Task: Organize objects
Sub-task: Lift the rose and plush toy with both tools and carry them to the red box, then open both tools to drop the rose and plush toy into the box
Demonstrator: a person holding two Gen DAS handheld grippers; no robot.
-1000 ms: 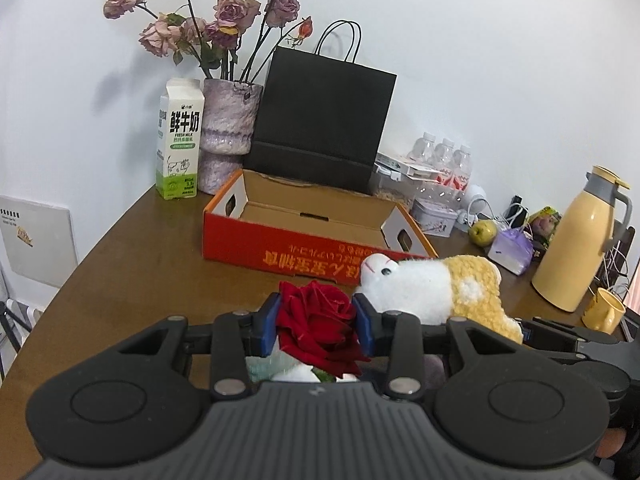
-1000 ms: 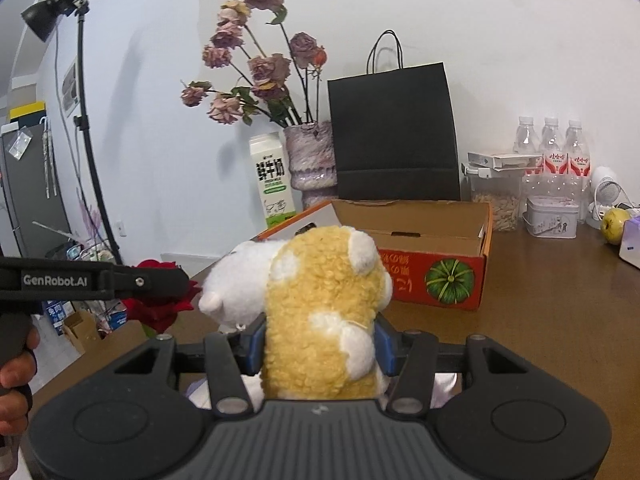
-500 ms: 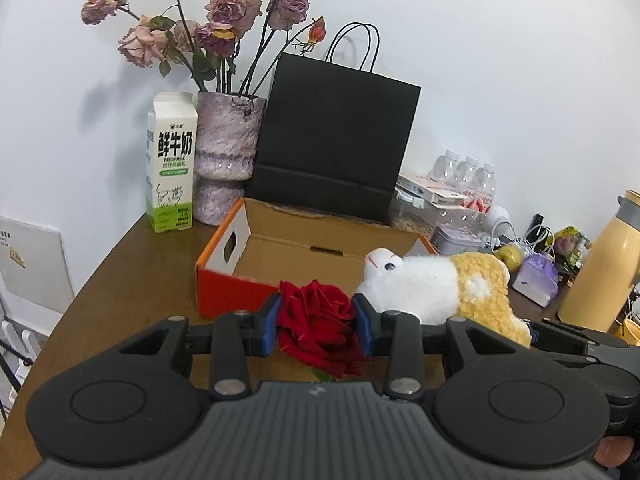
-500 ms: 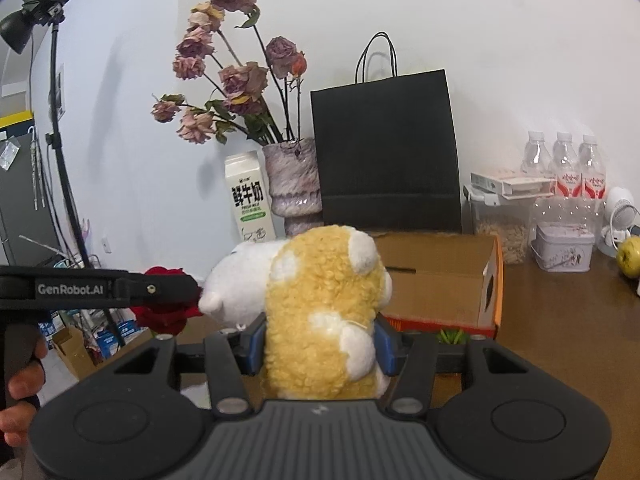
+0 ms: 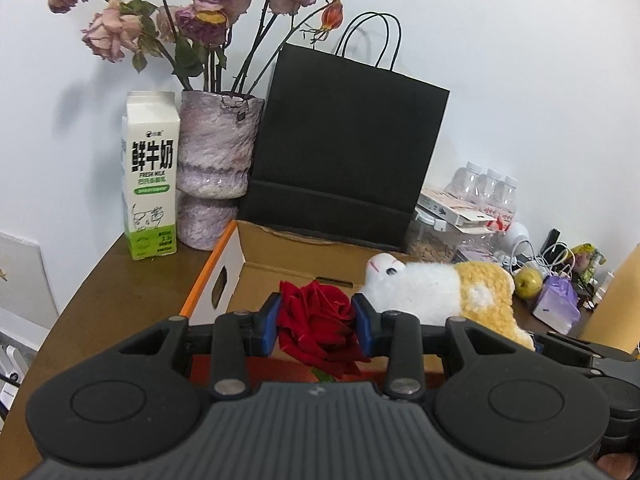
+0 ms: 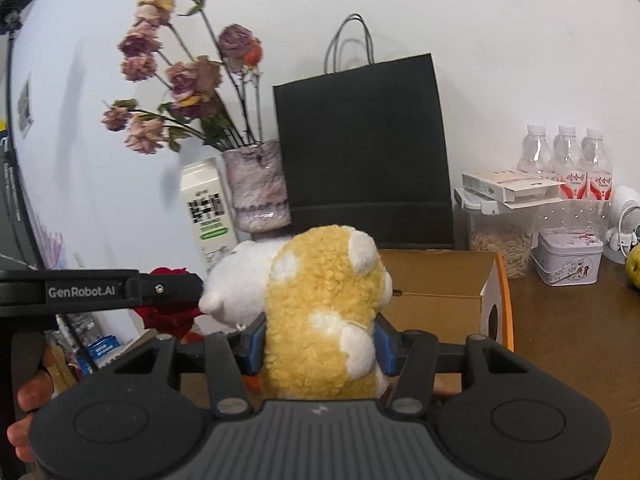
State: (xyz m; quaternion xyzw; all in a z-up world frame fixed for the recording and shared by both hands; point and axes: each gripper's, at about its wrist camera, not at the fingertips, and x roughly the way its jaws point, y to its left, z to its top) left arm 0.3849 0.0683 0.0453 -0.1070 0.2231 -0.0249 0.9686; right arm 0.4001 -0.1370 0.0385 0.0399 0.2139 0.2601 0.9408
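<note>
The plush toy [image 6: 320, 320] lies with its long axis running from the lower centre of the right wrist view up toward the left. Its tan, curly rump fills the middle foreground and its white head points left. In the left wrist view the same toy [image 5: 436, 300] stretches across the right of centre, white face and dark eye toward the left, tan body trailing right. It is a woolly animal, tan with white patches and a small white ear.

The right gripper [image 6: 320, 346] is clamped on the toy's tan body, its blue pads pressed into the fleece on both sides.

The red rose [image 5: 316, 322] sits low in the centre of the left wrist view, bloom facing up and away from the camera, with a bit of green below it. The petals are deep red and tightly layered. The left gripper [image 5: 316, 320] pinches the bloom between its blue pads.

Both things hang over the open cardboard box [image 5: 256, 276], orange-edged with a brown inside, in mid-frame. Behind it stand a black paper bag [image 5: 344, 148], a mottled vase [image 5: 216, 168] of faded roses and a milk carton [image 5: 150, 176], upper left.
</note>
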